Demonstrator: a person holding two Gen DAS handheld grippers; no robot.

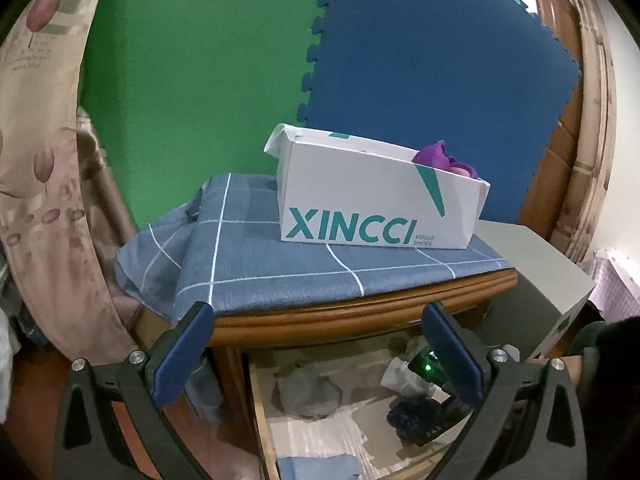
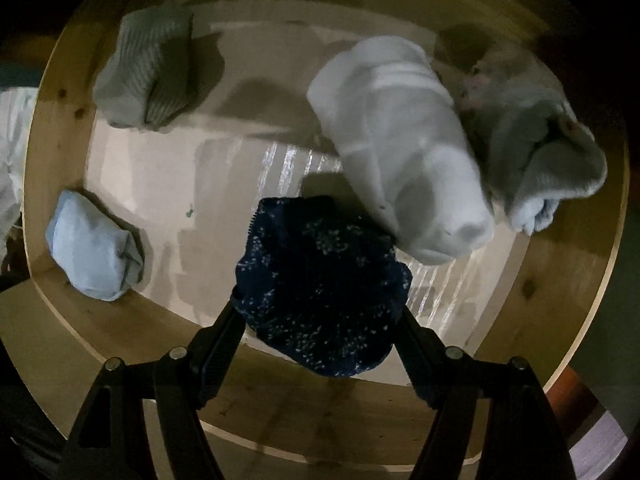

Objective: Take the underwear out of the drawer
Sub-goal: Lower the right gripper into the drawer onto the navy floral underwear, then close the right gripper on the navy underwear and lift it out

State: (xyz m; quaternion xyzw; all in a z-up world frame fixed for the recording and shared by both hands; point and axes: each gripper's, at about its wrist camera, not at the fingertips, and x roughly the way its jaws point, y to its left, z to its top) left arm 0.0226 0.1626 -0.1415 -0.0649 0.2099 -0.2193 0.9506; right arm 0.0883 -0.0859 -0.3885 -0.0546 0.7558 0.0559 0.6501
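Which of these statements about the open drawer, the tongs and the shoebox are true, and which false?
1. The right tongs grip a dark speckled bundle. True.
2. The left tongs hold a white roll. False: they are open and hold nothing.
3. The XINCCI shoebox stands on a checked blue cloth. True.
4. The drawer holds only the dark bundle. False: a white roll and a light blue bundle also lie there.
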